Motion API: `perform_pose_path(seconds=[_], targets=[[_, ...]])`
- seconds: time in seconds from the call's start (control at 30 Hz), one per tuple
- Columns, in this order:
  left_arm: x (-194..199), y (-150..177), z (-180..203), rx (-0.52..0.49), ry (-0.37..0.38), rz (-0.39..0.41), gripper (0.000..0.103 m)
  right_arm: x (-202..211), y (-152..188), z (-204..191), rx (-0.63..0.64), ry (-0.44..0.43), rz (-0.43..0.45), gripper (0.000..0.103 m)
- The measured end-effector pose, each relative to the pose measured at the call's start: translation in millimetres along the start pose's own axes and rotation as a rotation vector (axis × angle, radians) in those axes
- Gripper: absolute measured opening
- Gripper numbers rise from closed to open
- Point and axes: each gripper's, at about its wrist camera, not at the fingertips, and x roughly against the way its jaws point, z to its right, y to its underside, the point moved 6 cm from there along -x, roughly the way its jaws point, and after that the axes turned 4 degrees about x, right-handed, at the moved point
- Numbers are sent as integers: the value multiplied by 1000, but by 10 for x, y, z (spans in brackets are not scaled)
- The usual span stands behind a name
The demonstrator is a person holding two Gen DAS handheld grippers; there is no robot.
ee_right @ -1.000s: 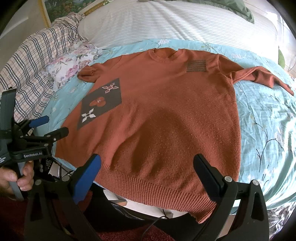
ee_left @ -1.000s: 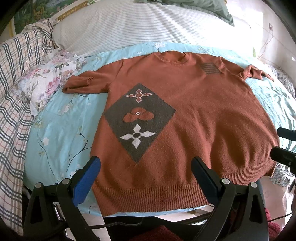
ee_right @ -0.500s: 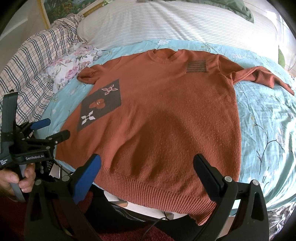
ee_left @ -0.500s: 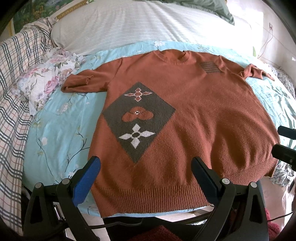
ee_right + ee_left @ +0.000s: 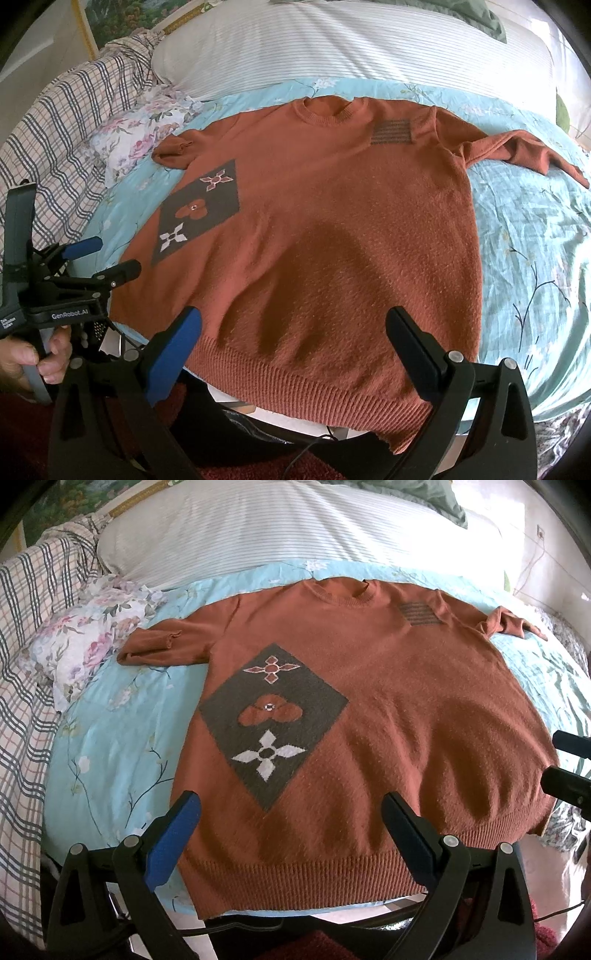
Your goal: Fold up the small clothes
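I'm reading "GenRobot.AI" in white print on the black plastic left gripper; its tongs are gaping, released, hovering beside the hem corner; right gripper is likewise spread wide, grasping nothing, hanging over the ribbed hem; rust-orange knit sweater is lying flat, face up, on the light-blue floral bedsheet, showing a dark woven diamond patch with flower motifs and a striped chest patch; a white striped pillow is sitting beyond the collar.

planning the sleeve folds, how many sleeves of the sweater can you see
2. One sleeve lies short and bunched at the sweater's left, beside the floral cloth; the other sleeve stretches right across the blue sheet.
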Motion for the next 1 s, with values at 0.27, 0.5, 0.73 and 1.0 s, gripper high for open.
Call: perform_pose_path(seconds=[0.27,0.5,0.73,1.0], targets=[[-56,-52,-5,15,15,4,99,-23,-57,96,-17,-5,16,100],[-209,-110,-69,47,49,-61,99,-47,-49,284,-38,18,-36,100],[-332,-254,-72,93,78,-22,99,-101,-135,698,-192,-29,14,100],[-486,-346,5,73,77,-41,99,-14,-444,1703,-321,88,88,84]])
